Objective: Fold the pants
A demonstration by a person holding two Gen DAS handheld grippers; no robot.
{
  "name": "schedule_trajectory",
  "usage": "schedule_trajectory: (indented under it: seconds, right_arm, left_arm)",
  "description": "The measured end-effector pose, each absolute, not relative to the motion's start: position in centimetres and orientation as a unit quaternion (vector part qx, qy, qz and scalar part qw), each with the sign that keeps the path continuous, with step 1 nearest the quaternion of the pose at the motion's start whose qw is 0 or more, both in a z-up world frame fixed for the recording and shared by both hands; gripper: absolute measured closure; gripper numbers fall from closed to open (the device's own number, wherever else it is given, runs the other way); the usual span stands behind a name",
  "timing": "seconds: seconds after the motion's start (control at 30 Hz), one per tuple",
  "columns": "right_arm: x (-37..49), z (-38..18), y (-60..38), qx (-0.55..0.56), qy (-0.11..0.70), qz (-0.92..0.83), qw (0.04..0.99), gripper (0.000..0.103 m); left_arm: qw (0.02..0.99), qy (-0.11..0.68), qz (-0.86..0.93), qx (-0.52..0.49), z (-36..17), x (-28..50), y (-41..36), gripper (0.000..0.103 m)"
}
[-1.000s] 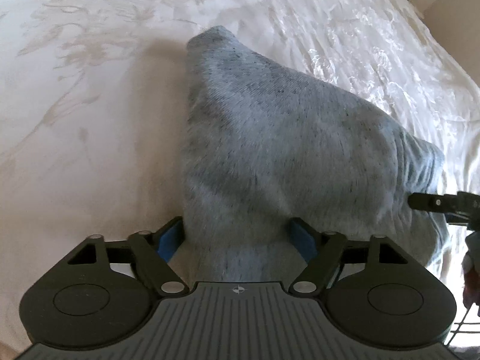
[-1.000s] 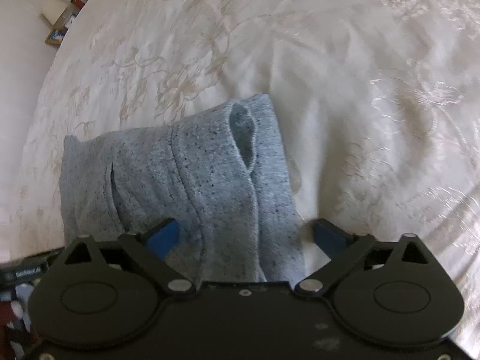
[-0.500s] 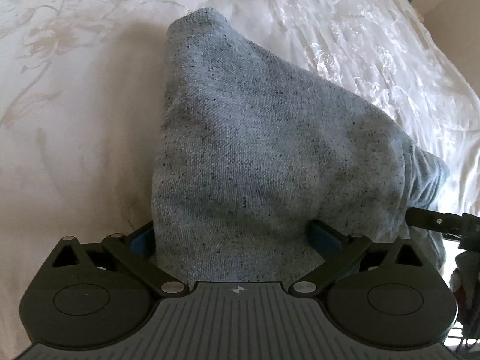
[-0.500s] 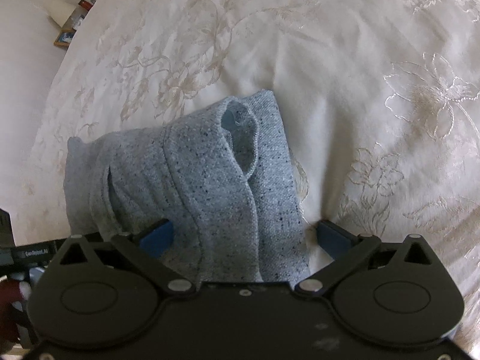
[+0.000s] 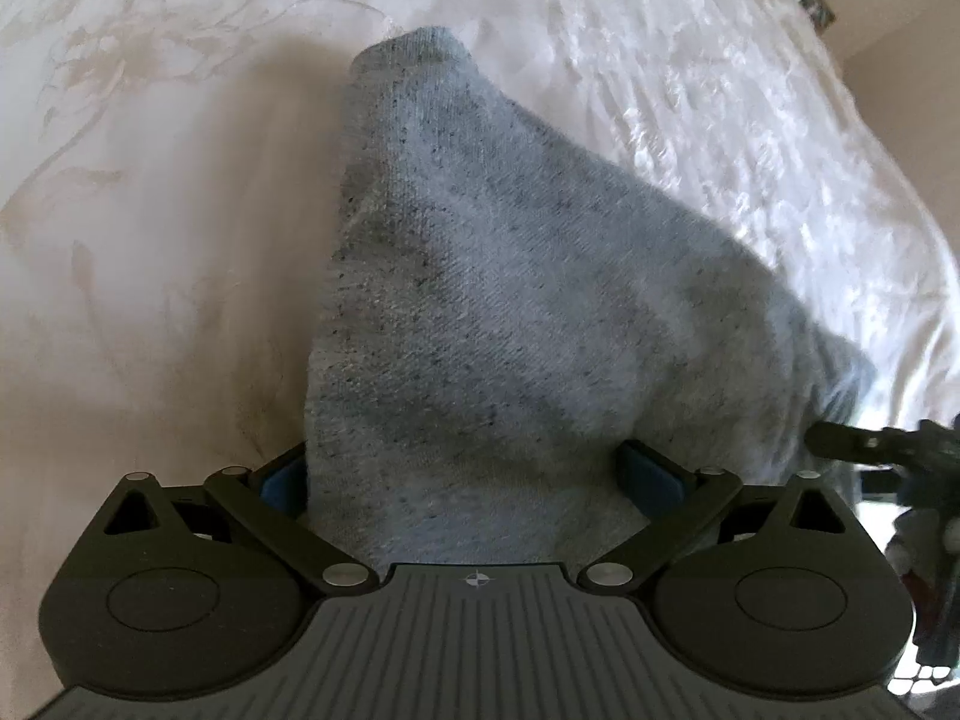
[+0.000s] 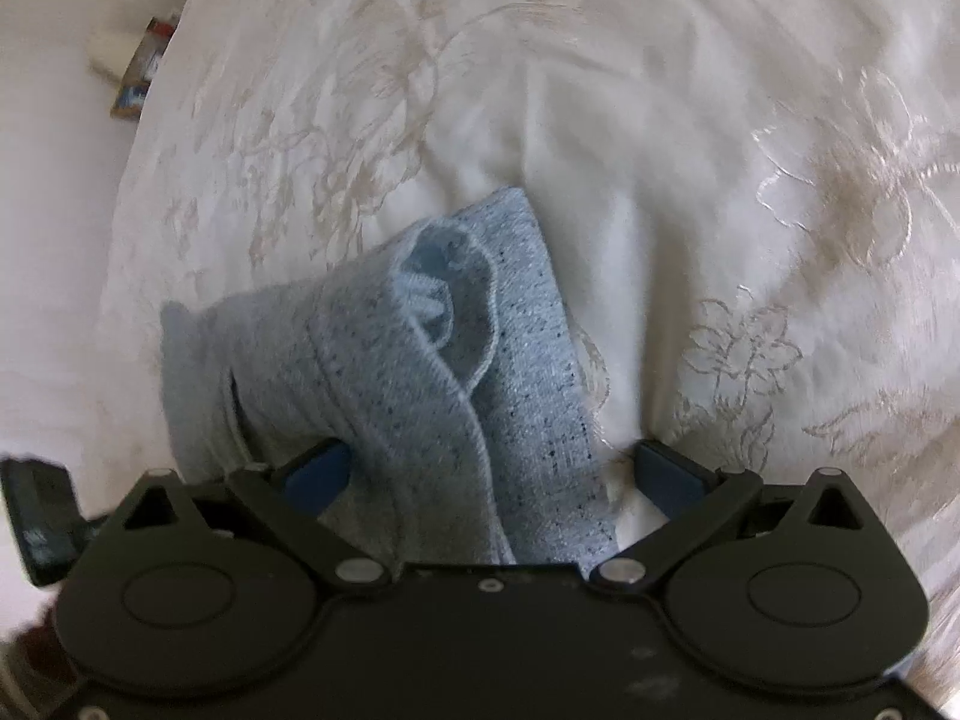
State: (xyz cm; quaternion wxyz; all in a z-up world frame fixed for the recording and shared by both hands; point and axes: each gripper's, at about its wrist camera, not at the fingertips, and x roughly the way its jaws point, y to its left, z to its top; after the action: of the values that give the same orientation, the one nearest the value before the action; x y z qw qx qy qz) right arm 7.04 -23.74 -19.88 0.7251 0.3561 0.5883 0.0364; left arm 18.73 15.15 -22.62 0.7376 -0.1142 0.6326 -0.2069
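My left tool (image 5: 474,480): matte black linkage arms, silver pivot screws, two round black discs, blue pads (image 5: 651,471) on the fingers, grey ribbed centre plate with a small crosshair mark. My right tool (image 6: 492,474): same black linkages, silver rivets and blue pads (image 6: 669,474), but a smooth black centre plate with small screws and pale scuff marks.

The folded pants (image 5: 510,312) fill the space ahead, with bare bedspread (image 5: 150,240) on either side.
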Motion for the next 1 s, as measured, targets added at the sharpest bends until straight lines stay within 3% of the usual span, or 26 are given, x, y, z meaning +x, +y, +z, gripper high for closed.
schedule_trajectory:
  seconds: [0.03, 0.07, 0.1, 0.17, 0.3, 0.33, 0.53, 0.7, 1.0]
  right_arm:
    - [7.1, -19.8, -24.0, 0.366, 0.587, 0.039, 0.721, 0.01]
    - [7.1, -19.5, -24.1, 0.375, 0.584, 0.051, 0.718, 0.032]
    - [7.0, -19.4, -24.3, 0.386, 0.579, 0.067, 0.715, 0.061]
    - [6.9, -19.4, -24.1, 0.413, 0.573, 0.088, 0.702, 0.061]
    - [6.7, -18.3, -23.5, 0.419, 0.554, 0.087, 0.714, 0.071]
    - [6.5, -17.8, -23.6, 0.427, 0.545, 0.087, 0.716, 0.072]
    - [6.4, -12.3, -23.3, 0.429, 0.496, 0.125, 0.745, 0.075]
    - [9.1, -8.8, -24.4, 0.448, 0.448, 0.136, 0.762, 0.075]
    - [18.5, -7.3, -26.4, 0.429, 0.419, 0.126, 0.79, 0.071]
  left_arm:
    - [0.736, 0.629, -0.216, -0.129, -22.5, 18.8, 15.3, 0.022]
    - [0.731, 0.627, -0.226, -0.144, -22.3, 18.9, 15.3, 0.032]
    - [0.726, 0.628, -0.231, -0.158, -22.3, 19.0, 15.2, 0.041]
    - [0.731, 0.626, -0.229, -0.149, -22.1, 19.0, 14.7, 0.041]
    - [0.75, 0.609, -0.229, -0.116, -21.1, 18.6, 14.4, 0.077]
    - [0.756, 0.601, -0.231, -0.113, -20.3, 18.3, 14.5, 0.08]
    - [0.794, 0.541, -0.259, -0.096, -14.7, 18.0, 14.2, 0.082]
    - [0.816, 0.5, -0.266, -0.115, -11.3, 22.1, 13.7, 0.082]
    - [0.83, 0.481, -0.273, -0.073, -10.9, 31.1, 10.5, 0.079]
